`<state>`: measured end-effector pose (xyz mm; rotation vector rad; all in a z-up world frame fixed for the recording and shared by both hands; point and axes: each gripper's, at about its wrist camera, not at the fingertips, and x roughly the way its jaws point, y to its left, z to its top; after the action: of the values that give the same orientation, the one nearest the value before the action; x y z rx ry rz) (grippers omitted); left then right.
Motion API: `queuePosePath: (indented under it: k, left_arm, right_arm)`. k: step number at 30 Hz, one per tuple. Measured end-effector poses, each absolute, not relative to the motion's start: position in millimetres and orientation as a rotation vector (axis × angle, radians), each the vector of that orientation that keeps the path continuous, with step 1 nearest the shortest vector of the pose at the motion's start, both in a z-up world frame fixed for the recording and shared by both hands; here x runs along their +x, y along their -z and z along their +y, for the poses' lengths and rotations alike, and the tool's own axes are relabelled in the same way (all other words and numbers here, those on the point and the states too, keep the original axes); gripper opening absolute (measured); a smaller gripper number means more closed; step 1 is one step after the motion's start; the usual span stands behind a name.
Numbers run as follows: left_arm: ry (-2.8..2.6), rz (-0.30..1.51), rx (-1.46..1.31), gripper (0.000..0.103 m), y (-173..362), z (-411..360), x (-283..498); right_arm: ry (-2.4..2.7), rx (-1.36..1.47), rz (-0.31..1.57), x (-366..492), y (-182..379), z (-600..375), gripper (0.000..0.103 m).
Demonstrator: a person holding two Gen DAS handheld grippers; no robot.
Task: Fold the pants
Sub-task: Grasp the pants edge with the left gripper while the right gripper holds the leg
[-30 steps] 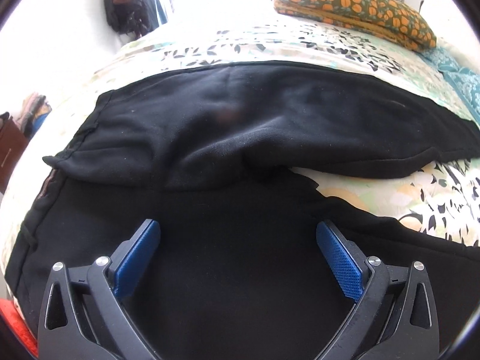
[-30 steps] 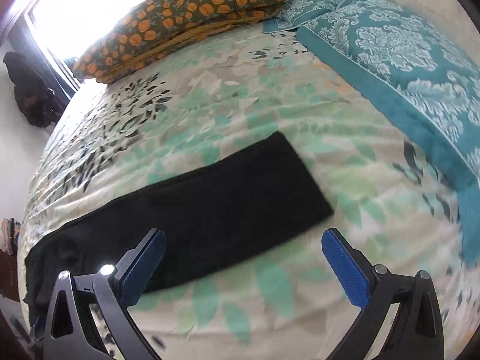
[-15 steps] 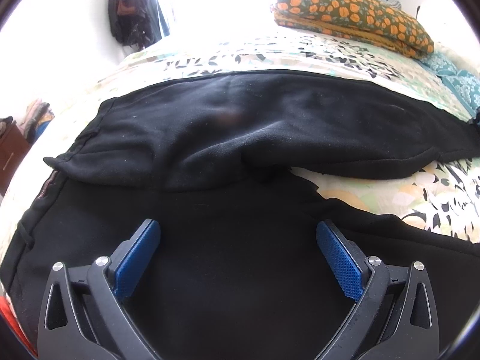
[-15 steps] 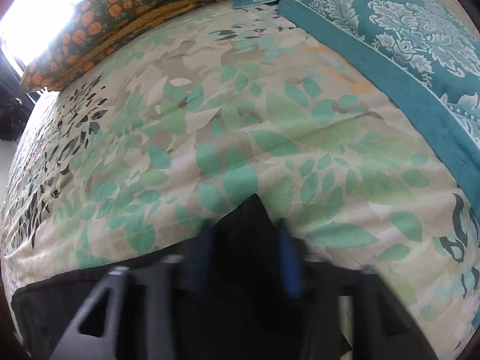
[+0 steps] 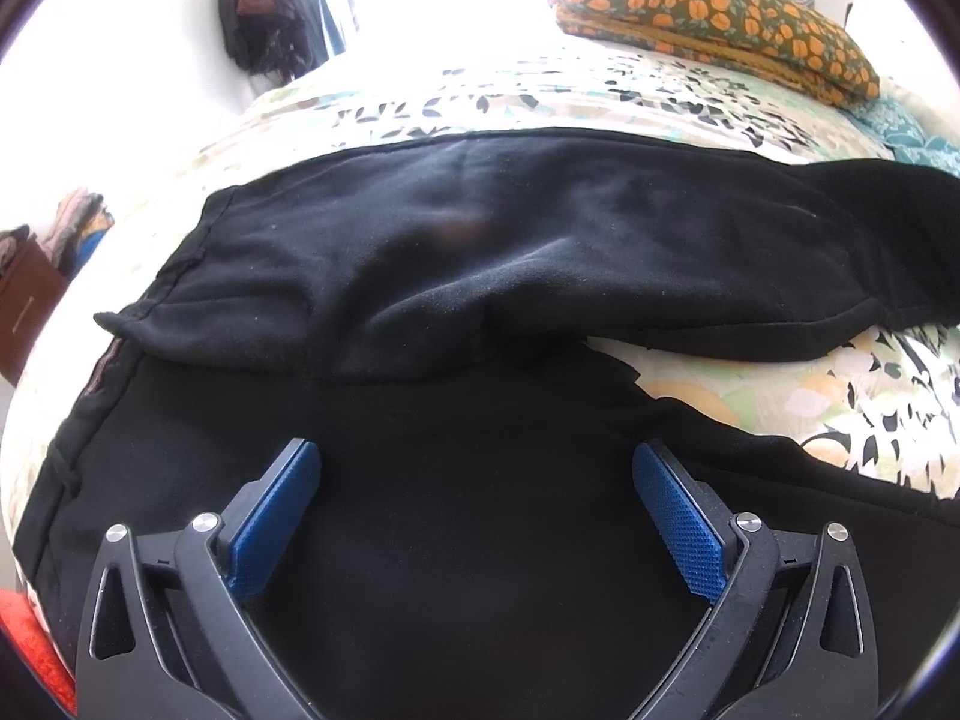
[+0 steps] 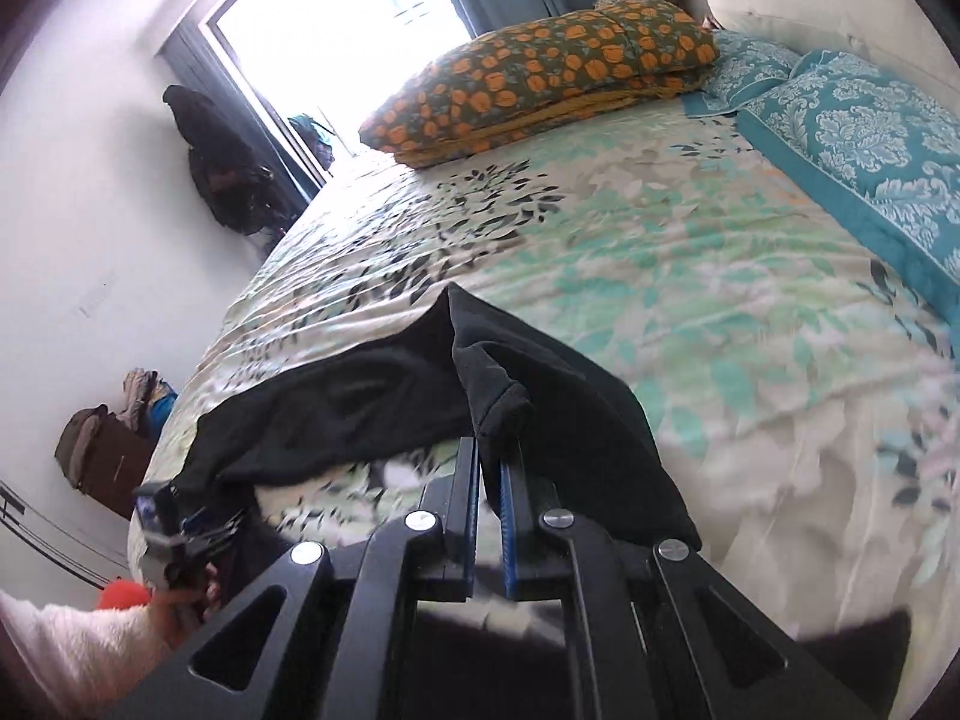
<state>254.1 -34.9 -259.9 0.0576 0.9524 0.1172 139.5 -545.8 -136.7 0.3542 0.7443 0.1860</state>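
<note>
Black pants (image 5: 480, 264) lie across the floral bedspread (image 5: 780, 396), waist at the left, legs running right. My left gripper (image 5: 474, 480) is open and empty, hovering low over the near leg and seat of the pants. My right gripper (image 6: 489, 456) is shut on the hem end of the far pant leg (image 6: 492, 384) and holds it lifted off the bed; the rest of that leg (image 6: 336, 408) trails down to the left. In the left wrist view the raised leg end (image 5: 888, 222) shows at the far right.
An orange-flowered pillow (image 6: 540, 78) and teal patterned pillows (image 6: 858, 138) lie at the head of the bed. A bright window (image 6: 348, 30) and a dark hanging bag (image 6: 222, 168) are beyond. A brown suitcase (image 6: 102, 456) stands on the floor at the left.
My right gripper came down onto the far leg's end, shut on it and lifted it off the bed. My left gripper stayed open over the pants, barely moving.
</note>
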Motion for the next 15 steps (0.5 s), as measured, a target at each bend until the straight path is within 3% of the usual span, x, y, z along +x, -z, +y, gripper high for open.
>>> queuePosePath:
  k: [8, 15]
  left_arm:
    - [0.053, 1.083, -0.035, 0.103, 247, -9, 246]
    - [0.07, 1.117, -0.014, 0.102, 242, -5, 231]
  right_arm:
    - [-0.049, 0.449, 0.713, -13, 181, -493, 0.007]
    - [0.038, 0.473, 0.66, -35, 171, -513, 0.007]
